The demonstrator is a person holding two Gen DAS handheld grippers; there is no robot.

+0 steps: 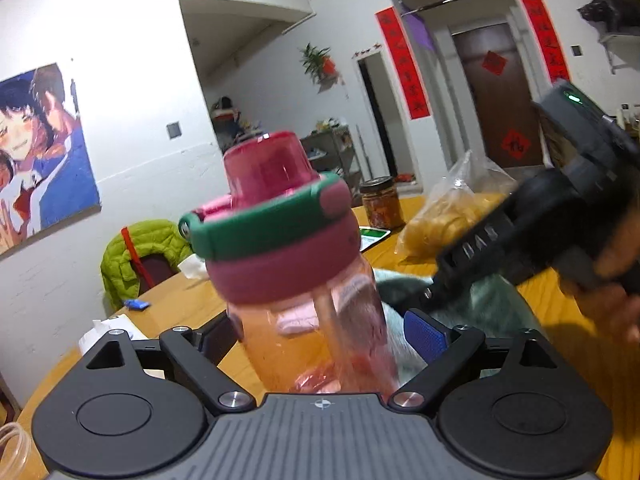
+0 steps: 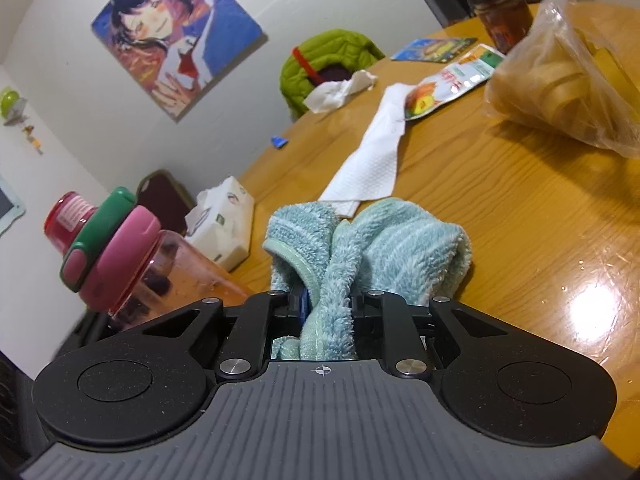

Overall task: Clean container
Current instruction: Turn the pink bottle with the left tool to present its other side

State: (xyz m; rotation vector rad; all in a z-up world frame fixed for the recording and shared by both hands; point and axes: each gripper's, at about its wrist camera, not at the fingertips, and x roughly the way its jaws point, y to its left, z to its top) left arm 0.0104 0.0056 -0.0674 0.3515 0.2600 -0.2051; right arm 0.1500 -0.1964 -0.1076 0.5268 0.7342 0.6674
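Bottle [image 1: 304, 300] sits clamped in the left gripper [image 1: 320, 336], jaws closed on its clear pink body low down, cap end up and leaning slightly away; it is lifted off the table [image 1: 560, 320], not resting on it. Cap [image 1: 276, 216] is pink with a green flip ring, apparently closed. Body looks smeared inside, with reddish residue near the bottom. To its right, the right gripper [image 2: 320, 304] has jaws pinched narrow on a bunched blue towel [image 2: 360, 240], a wad of which sticks out ahead of the fingers. In the right wrist view the bottle [image 2: 168, 268] is just beside the towel on the left; I cannot tell whether they touch. Judgement: step in hand is wiping the outside of the body. To do it well, bring the free wad of towel, not the fingertips, against the wall; stroke along the length between cap and left fingers; turn the left wrist to present fresh faces, since the clamped strip cannot be reached. Press lightly: grip is low and the plastic is smooth, so a hard sideways push could twist the bottle in the jaws. Further right lie paper towel [image 2: 372, 152], snack packet [image 2: 448, 84], bag of food [image 2: 560, 80] and jar [image 2: 504, 12], all well apart from the work.
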